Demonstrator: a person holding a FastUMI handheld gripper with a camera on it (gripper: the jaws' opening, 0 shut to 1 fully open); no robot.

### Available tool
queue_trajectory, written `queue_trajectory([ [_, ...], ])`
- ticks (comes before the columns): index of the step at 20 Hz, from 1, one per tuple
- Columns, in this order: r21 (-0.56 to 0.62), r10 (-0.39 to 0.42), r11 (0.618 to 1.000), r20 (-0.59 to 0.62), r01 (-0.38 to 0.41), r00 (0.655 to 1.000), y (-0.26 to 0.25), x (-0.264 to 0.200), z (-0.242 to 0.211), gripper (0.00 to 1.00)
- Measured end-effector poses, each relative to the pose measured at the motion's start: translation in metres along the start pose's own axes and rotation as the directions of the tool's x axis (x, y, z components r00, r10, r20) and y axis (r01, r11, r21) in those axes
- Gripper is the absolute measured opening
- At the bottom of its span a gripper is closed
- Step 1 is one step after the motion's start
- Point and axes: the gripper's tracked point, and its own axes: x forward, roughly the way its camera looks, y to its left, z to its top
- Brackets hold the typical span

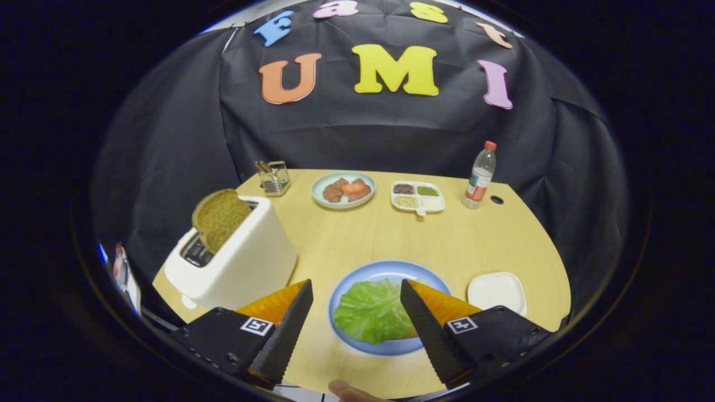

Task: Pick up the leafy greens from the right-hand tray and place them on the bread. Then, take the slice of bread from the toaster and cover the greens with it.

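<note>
One slice of brown bread (220,218) stands tilted out of the slot of the white toaster (234,259), left of centre in the frame and up beyond the left finger, with most of its face clear of the slot. It looks light, dry and fairly stiff, though toast crumbles, so a gentle pinch across its two flat faces near the exposed top edge seems the safest hold, followed by a lift straight up out of the slot. The gripper (356,296) is released, its jaws spread wide with nothing between the pads, and it hangs low in the frame above the blue plate (391,271). On that plate, right between and just ahead of the fingers, lies the green leaf (371,310), soft, limp and thin; the bread underneath it is hidden, so I cannot confirm it. The small white tray (497,290) at lower right sits bare, which suggests the greens are already placed and the toaster slice is next. To reach it the tool must swing left and rise. Far back on the table (491,234) stand a plate of food (343,190), a divided dish (418,196), a bottle (480,176) and a small holder (273,177)
</note>
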Motion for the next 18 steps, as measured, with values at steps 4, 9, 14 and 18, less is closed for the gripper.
queue_trajectory([
  [4, -0.04, 0.017, 0.999, 0.029, -0.016, 0.999, 0.038, -0.016, 0.03, 0.97],
  [9, -0.074, 0.087, 0.994, 0.031, -0.084, 0.996, 0.102, -0.02, 0.052, 0.96],
  [14, -0.057, 0.153, 0.987, -0.008, -0.153, 0.988, 0.159, -0.009, 0.06, 0.97],
  [18, -0.091, 0.129, 0.987, -0.026, -0.131, 0.991, 0.184, 0.012, 0.062, 0.96],
])
